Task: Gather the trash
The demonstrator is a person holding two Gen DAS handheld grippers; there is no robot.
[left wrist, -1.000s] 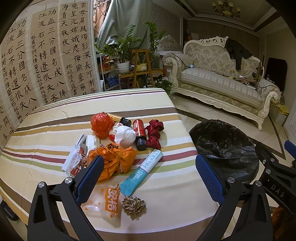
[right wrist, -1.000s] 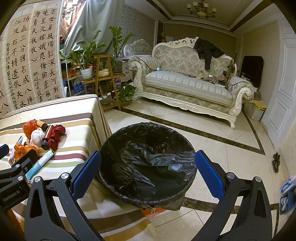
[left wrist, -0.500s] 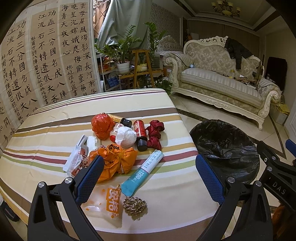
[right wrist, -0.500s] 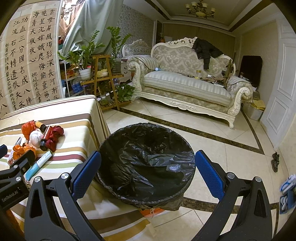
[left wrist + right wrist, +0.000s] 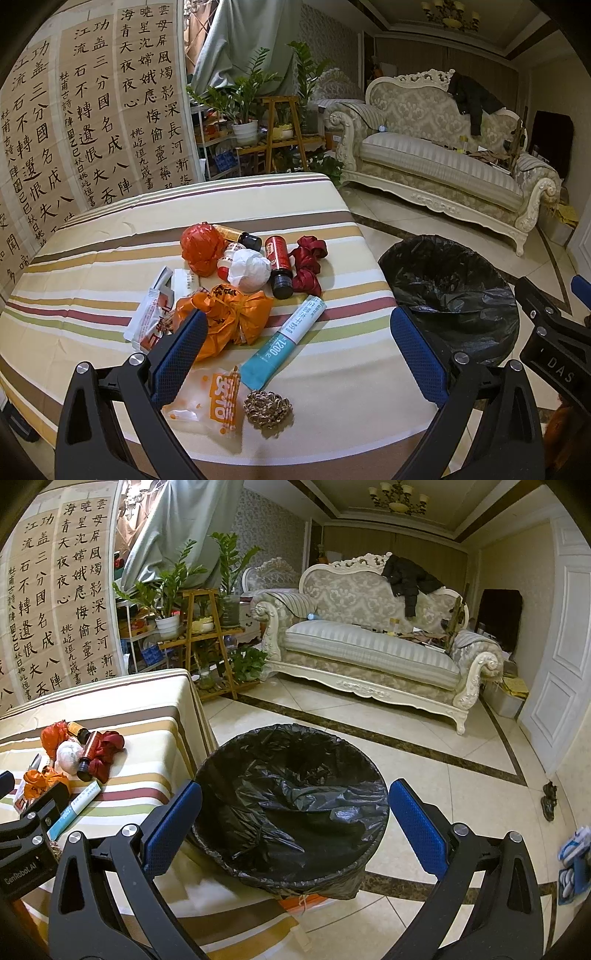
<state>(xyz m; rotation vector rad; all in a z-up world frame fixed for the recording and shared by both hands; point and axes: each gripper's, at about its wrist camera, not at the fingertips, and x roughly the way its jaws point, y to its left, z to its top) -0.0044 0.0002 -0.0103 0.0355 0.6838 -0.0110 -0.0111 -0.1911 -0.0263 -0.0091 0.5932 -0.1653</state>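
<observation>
Trash lies in a heap on the striped table (image 5: pixel 110 258): an orange plastic bag (image 5: pixel 236 317), a red bag (image 5: pixel 201 251), a white paper wad (image 5: pixel 249 271), a red bottle (image 5: pixel 279 266), a dark red ribbon (image 5: pixel 308 266), a teal tube (image 5: pixel 286 339), a metal scourer (image 5: pixel 267 408) and wrappers (image 5: pixel 218 402). My left gripper (image 5: pixel 295 354) hovers open over the near table edge, empty. My right gripper (image 5: pixel 295 823) hangs open above the black-lined trash bin (image 5: pixel 291 805) on the floor, right of the table.
An ornate sofa (image 5: pixel 376 646) stands across the tiled floor. Potted plants on wooden stands (image 5: pixel 195 627) sit behind the table, and calligraphy sheets (image 5: pixel 74 129) cover the left wall. Shoes (image 5: pixel 572 864) lie at the far right.
Both views have shifted only slightly; the left gripper has drifted a little, and the trash lies where it was. Both grippers stay open.
</observation>
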